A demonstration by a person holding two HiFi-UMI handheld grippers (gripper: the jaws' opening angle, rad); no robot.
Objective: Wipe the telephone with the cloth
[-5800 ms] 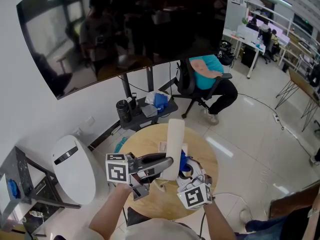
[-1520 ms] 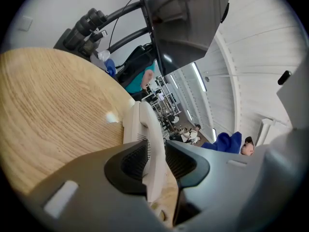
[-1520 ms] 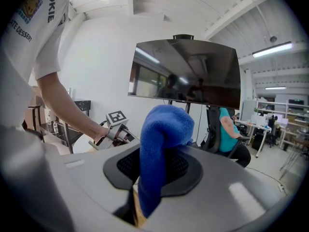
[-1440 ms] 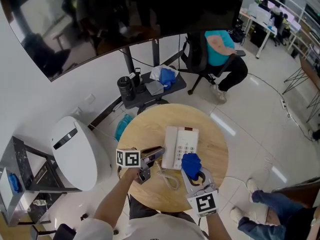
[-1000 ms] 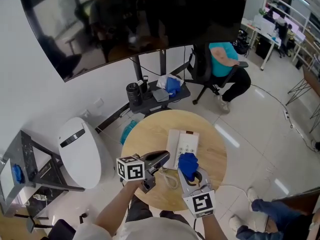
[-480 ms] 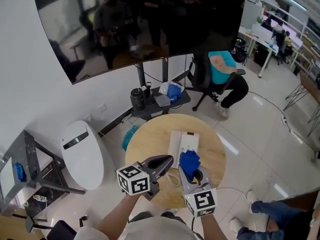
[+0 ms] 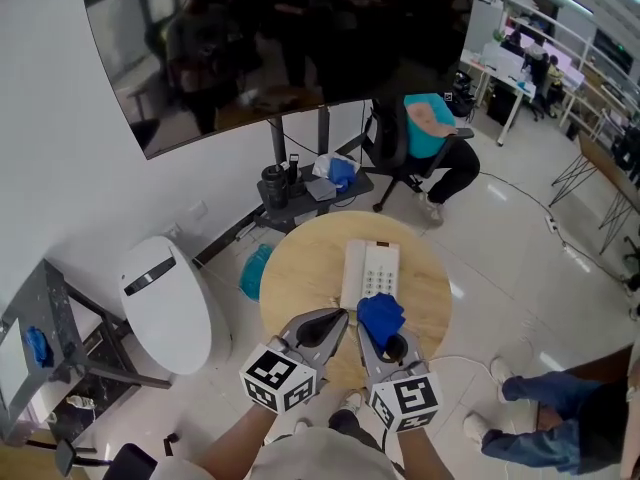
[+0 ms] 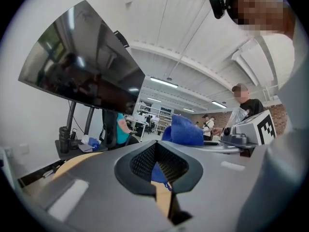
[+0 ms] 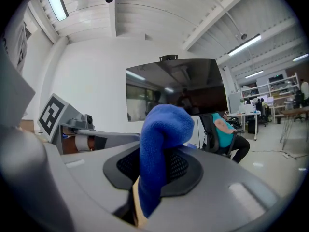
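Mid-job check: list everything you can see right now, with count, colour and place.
telephone: one, white, lying flat on the table
cloth: one, blue, pinched in the right tongs
table: one, round, light wood, under the telephone
screen: one, dark, on a stand by the wall
rounded unit: one, white, on the floor left of the table
seated person: one, teal top, in a chair beyond the table
left tongs: one, grey, shut and empty, over the table's near edge
right tongs: one, grey, shut on the cloth, beside the left tongs
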